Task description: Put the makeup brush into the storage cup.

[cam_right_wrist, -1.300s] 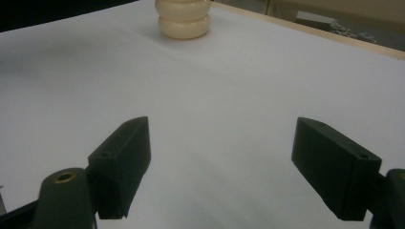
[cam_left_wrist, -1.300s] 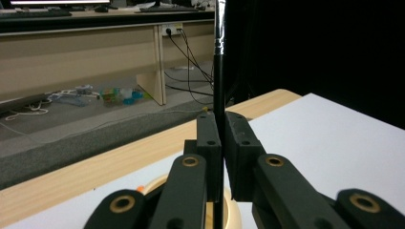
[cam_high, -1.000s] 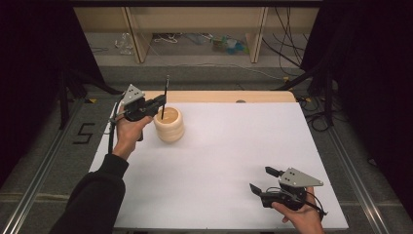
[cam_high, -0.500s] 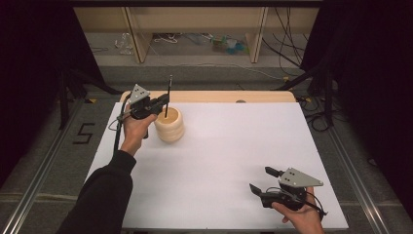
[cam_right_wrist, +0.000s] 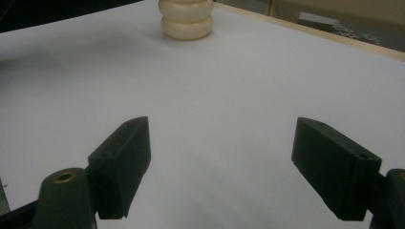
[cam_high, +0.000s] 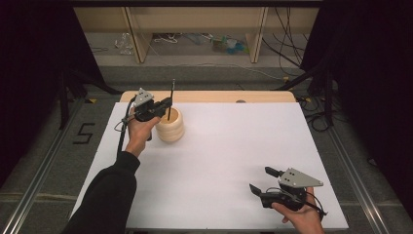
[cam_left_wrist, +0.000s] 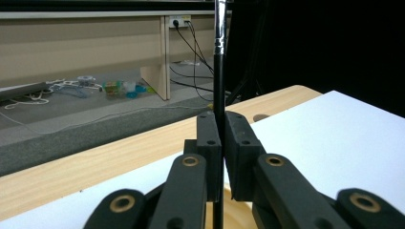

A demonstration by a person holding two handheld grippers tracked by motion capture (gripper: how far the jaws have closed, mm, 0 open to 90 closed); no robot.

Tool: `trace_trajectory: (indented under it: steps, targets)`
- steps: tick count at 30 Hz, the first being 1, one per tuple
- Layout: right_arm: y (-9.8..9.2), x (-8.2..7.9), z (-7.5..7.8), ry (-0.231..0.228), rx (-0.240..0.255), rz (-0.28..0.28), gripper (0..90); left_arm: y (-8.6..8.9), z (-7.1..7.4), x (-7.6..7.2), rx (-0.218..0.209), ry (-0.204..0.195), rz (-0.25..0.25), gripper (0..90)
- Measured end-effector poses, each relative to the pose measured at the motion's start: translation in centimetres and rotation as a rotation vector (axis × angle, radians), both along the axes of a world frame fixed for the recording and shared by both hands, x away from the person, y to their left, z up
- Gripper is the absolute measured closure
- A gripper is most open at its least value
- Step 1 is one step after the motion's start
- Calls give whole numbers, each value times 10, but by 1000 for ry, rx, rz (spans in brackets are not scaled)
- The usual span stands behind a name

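A cream ribbed holder [cam_high: 170, 125] stands at the back left of the white table top [cam_high: 229, 141]. My left gripper [cam_high: 166, 104] hovers just over its mouth, shut on a thin black brush [cam_high: 170, 100] that stands upright with its lower end inside the holder. In the left gripper view my left gripper [cam_left_wrist: 222, 143] pinches the brush's black handle [cam_left_wrist: 218, 86], and the holder's rim [cam_left_wrist: 236, 217] shows below. Near the front right edge my right gripper [cam_high: 266, 180] rests low with its jaws apart. In the right gripper view my right gripper [cam_right_wrist: 219, 164] is open on nothing, and the holder [cam_right_wrist: 186, 19] stands far off.
A bare wooden strip [cam_high: 229, 96] runs along the table's far edge. Beyond it, cables and small clutter [cam_high: 221, 45] lie on the floor under a wooden bench. Metal rails [cam_high: 41, 185] flank the table on both sides.
My left gripper has sunk and shifted slightly right with the brush, bringing its lower end deeper into the holder. The right gripper has stayed where it was.
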State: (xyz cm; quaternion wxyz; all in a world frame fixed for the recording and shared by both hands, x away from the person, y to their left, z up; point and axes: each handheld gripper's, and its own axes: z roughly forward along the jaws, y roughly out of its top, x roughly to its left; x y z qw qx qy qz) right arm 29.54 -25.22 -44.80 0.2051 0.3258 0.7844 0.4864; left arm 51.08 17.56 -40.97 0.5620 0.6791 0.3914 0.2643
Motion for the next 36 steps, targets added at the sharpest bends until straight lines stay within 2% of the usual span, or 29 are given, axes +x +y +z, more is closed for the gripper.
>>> trace_trajectory:
  steps: [5,6,7,12,22,23,24,27,28,31,36]
  targets:
    - [0,0,0,-1,-4,2,221,-2,-2,1,3,1,-1,852]
    - [1,-1,0,13,0,1,221,-2,-3,1,10,1,0,852]
    - [1,0,0,-1,-3,2,221,-1,-4,1,12,4,3,852]
    - [0,0,0,-1,-4,1,221,0,-7,1,17,12,2,852]
    - [0,0,0,0,-4,2,221,2,-17,1,47,50,5,851]
    - [1,-1,0,12,-1,2,221,2,-18,1,49,53,9,851]
    - [0,0,0,-1,-3,2,221,2,-19,1,47,59,7,851]
    - [0,0,0,1,-5,2,221,2,-19,0,64,63,0,847]
    - [0,0,0,2,-4,2,221,2,-19,0,72,66,0,838]
    - [1,0,0,-1,-4,3,221,1,-19,-1,95,62,12,714]
    - [1,0,0,0,-8,6,221,-1,-13,-5,100,34,25,564]
